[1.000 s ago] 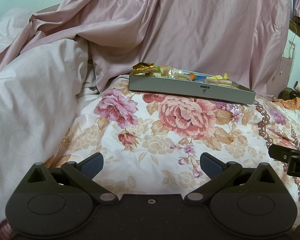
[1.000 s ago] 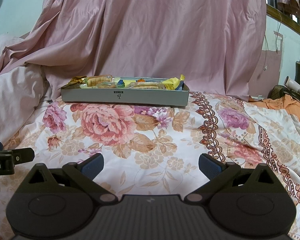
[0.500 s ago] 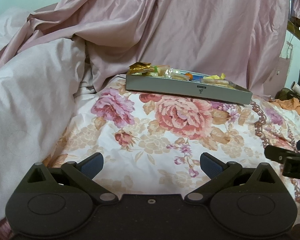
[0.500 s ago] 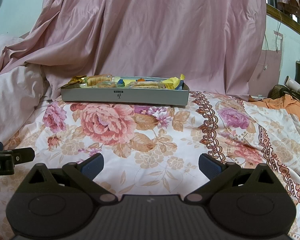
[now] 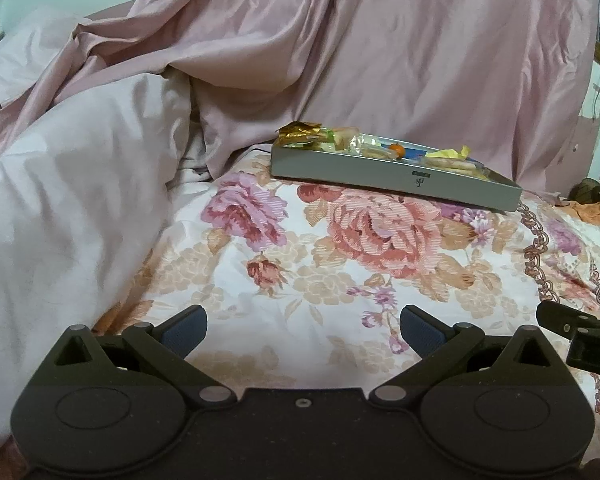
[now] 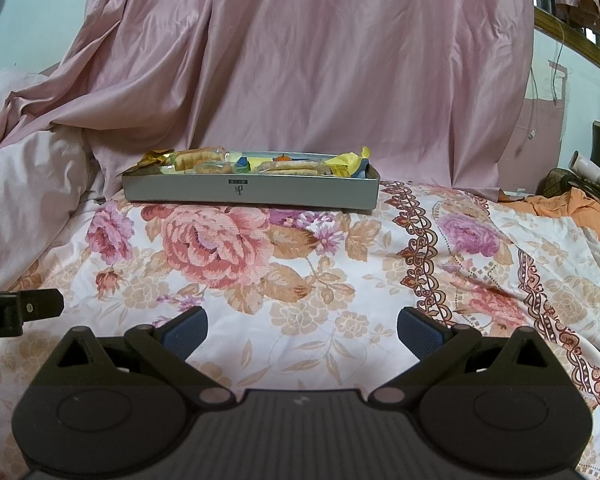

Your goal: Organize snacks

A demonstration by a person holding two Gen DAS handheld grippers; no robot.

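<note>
A shallow grey tray (image 6: 292, 195) holding several wrapped snacks (image 6: 288, 166) sits at the far side of the floral bedspread, in front of a pink drape. In the left wrist view the same tray (image 5: 364, 174) lies right of centre, a gold wrapper (image 5: 300, 133) sticking up at its left end. My left gripper (image 5: 303, 330) is open over the bedspread, well short of the tray, nothing between its fingers. Equally far back and empty, my right gripper (image 6: 302, 330) is open too. Each gripper's side shows at the edge of the other's view.
A pale pink duvet (image 5: 60, 208) is heaped on the left. The pink drape (image 6: 320, 60) hangs behind the tray. Orange cloth (image 6: 572, 208) and clutter lie at the right edge of the bed. The floral bedspread (image 6: 300, 264) stretches flat between grippers and tray.
The left wrist view has shifted a little: the tray has slid slightly left and up in it. The right wrist view is nearly unchanged. Both grippers have stayed open.
</note>
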